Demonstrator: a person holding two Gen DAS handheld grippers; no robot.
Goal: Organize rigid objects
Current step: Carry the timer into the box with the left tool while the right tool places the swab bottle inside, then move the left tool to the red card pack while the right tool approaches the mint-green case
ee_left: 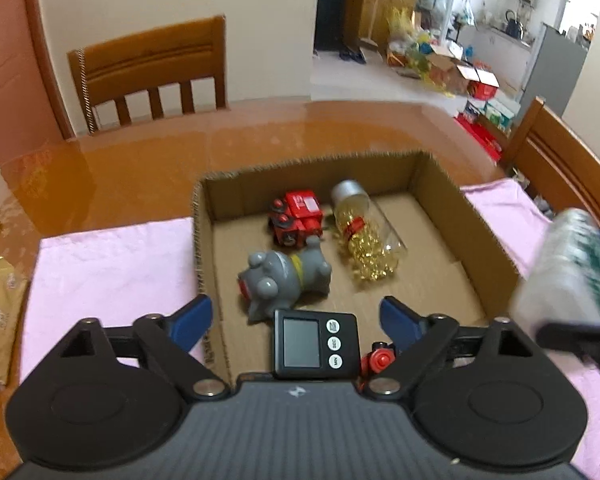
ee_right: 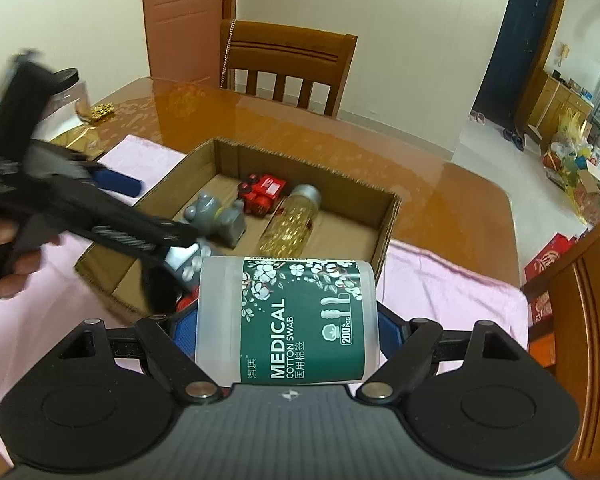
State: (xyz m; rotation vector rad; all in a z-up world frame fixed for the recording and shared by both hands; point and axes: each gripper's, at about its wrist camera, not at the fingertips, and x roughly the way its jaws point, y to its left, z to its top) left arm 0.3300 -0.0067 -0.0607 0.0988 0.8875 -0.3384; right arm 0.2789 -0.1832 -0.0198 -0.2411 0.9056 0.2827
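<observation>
The right claw (ee_right: 287,334) is closed on a cotton swab tub (ee_right: 288,320), a translucent plastic cylinder with a dark green printed label, gripped sideways between the blue pads just in front of the cardboard box (ee_right: 384,236). The left claw (ee_left: 296,316) stands wide apart and holds nothing; its blue fingertips (ee_left: 396,314) hang over the near edge of the box. Just below it in the box lies a small black timer (ee_left: 315,345) with a grey screen and round buttons, and beside that a red toy part, mostly hidden.

Deeper in the corrugated, open-topped box, a smooth grey pig figure (ee_left: 284,278) lies on its side. Touching its rear is a red toy truck (ee_left: 298,218) of glossy plastic. To the right lies a clear bottle (ee_left: 366,236) with a silver cap, filled with golden capsules.

The box sits on a pink cloth (ee_left: 108,264) spread over a glossy brown worktop (ee_left: 220,136). Wooden chairs (ee_left: 152,72) stand at the far side.
</observation>
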